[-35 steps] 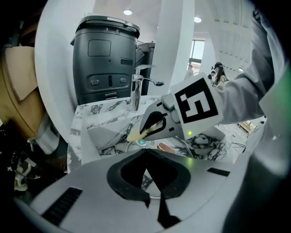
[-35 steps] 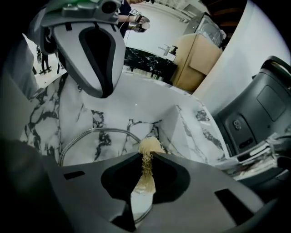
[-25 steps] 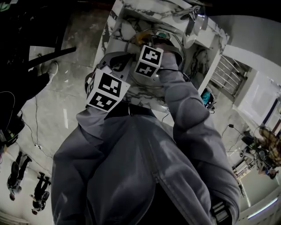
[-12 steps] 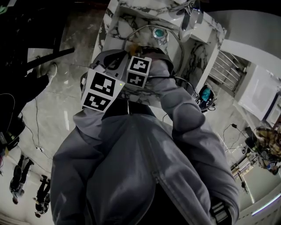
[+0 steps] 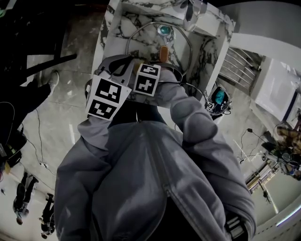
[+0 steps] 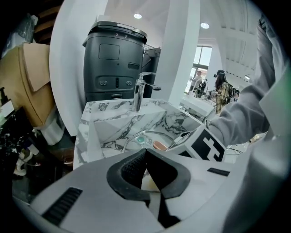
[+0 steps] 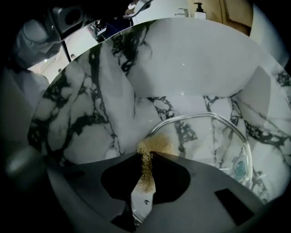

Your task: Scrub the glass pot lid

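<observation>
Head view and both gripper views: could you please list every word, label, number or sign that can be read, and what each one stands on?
No readable words or numbers anywhere.
Left marker cube: black-and-white square code patterns, no letters.
Right marker cube: the same kind of pattern, no letters.
Dark grey machine: small pale marks near its top edge, too small to read.
Pump bottle: any label is too small and blurred to read.

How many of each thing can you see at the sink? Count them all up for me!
Sink: 1
Tap: 1
Glass lid: 1
Scrubber: 1
Grippers: 2, the left gripper and the right gripper
Total: 6
</observation>
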The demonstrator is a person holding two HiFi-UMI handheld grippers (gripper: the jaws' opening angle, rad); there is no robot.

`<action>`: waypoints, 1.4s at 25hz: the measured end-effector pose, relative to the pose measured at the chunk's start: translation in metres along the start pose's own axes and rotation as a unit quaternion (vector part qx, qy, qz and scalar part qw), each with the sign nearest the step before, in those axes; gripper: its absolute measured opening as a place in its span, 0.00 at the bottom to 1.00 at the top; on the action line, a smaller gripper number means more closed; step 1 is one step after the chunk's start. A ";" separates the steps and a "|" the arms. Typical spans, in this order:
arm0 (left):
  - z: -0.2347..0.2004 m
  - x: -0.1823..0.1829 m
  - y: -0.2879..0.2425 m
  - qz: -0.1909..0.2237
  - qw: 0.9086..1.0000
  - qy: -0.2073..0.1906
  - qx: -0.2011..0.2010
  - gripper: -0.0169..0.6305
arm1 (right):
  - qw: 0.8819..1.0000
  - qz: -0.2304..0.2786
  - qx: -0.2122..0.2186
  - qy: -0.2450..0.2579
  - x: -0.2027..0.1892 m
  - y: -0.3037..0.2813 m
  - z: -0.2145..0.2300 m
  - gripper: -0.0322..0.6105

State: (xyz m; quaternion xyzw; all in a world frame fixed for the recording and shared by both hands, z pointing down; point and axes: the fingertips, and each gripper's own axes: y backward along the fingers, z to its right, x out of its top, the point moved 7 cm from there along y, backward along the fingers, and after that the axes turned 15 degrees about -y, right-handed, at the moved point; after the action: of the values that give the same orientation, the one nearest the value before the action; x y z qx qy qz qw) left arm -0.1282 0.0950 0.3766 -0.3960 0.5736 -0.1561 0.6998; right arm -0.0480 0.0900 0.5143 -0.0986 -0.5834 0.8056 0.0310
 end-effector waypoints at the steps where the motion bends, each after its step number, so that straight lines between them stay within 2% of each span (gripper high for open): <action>1: 0.002 0.000 0.000 0.000 1.000 -0.001 -0.002 0.05 | 1.000 0.001 0.020 -0.013 -0.002 0.000 -0.001 0.14; 5: 0.006 -0.001 -0.002 -0.001 1.000 -0.003 -0.008 0.05 | 0.995 0.018 0.086 -0.044 -0.006 0.009 -0.004 0.14; 9: 0.007 0.000 -0.008 -0.001 1.000 -0.002 -0.011 0.05 | 0.992 0.070 0.089 -0.047 -0.006 0.039 0.002 0.14; 15: 0.000 0.013 -0.027 0.004 1.000 -0.010 -0.019 0.05 | 0.987 0.148 0.026 -0.051 -0.013 0.095 0.040 0.14; 20: -0.004 0.024 -0.046 0.004 0.999 -0.016 -0.032 0.05 | 0.972 0.202 -0.079 -0.086 -0.023 0.126 0.099 0.14; 24: -0.009 0.029 -0.062 0.003 0.999 -0.017 -0.041 0.05 | 0.963 0.195 -0.165 -0.090 -0.026 0.115 0.146 0.14; 26: -0.009 0.030 -0.067 0.001 0.999 -0.016 -0.045 0.05 | 0.961 0.179 -0.192 -0.086 -0.026 0.102 0.160 0.14; 30: -0.008 0.029 -0.073 -0.003 0.998 -0.014 -0.055 0.05 | 0.962 0.158 -0.207 -0.087 -0.024 0.078 0.178 0.14; 35: -0.007 0.026 -0.075 -0.006 0.998 -0.007 -0.058 0.05 | 0.968 0.130 -0.194 -0.093 -0.024 0.054 0.190 0.14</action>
State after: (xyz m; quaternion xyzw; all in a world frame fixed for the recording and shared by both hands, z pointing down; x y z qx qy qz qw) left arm -0.1096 0.0274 0.4137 -0.4405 0.5742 -0.1239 0.6789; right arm -0.0582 -0.1085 0.5226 -0.1022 -0.7110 0.6796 -0.1486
